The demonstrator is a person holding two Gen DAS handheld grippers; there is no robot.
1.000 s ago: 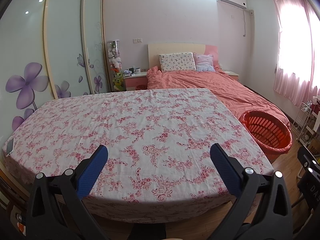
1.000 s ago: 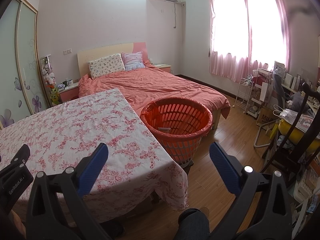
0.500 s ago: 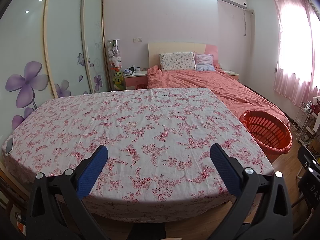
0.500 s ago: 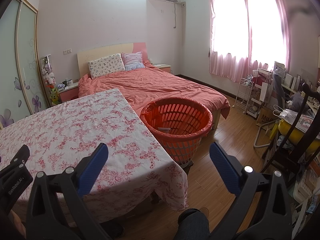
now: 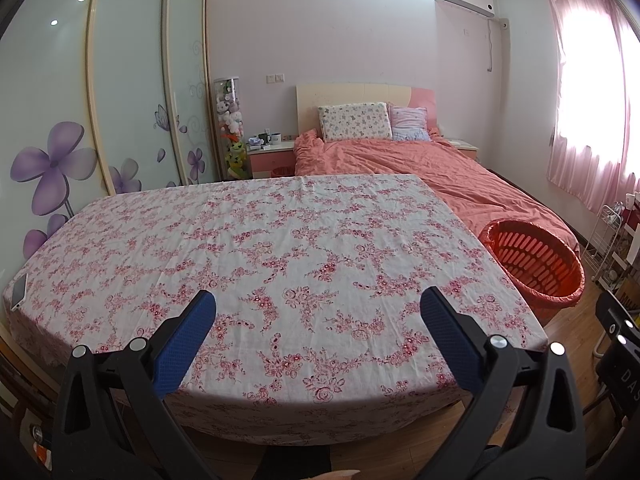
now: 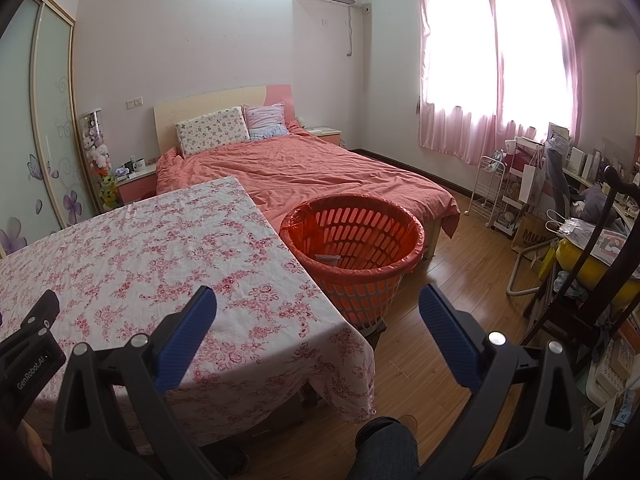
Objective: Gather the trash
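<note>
meanwhile both the left gripper (image 5: 318, 312) and right gripper (image 6: 318, 310) hang spread and empty over a flowered table (image 5: 280, 240). no trash shows there; a scrap (image 6: 328, 257) lies in the orange basket (image 6: 400, 216) beside it, so scanning wider before reaching seems wise.

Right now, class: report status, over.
Left gripper open, right gripper open. Orange basket beside table, paper scrap inside. Nothing blocking.

Each gripper, the left gripper (image 5: 318, 312) and the right gripper (image 6: 318, 312), has black plastic arms with silver round screws and textured blue pads (image 5: 182, 340) on its fingers. White "GenRobot.AI" lettering marks the left one's black body in the right view. A dark trouser leg (image 6: 384, 448) shows below.
</note>
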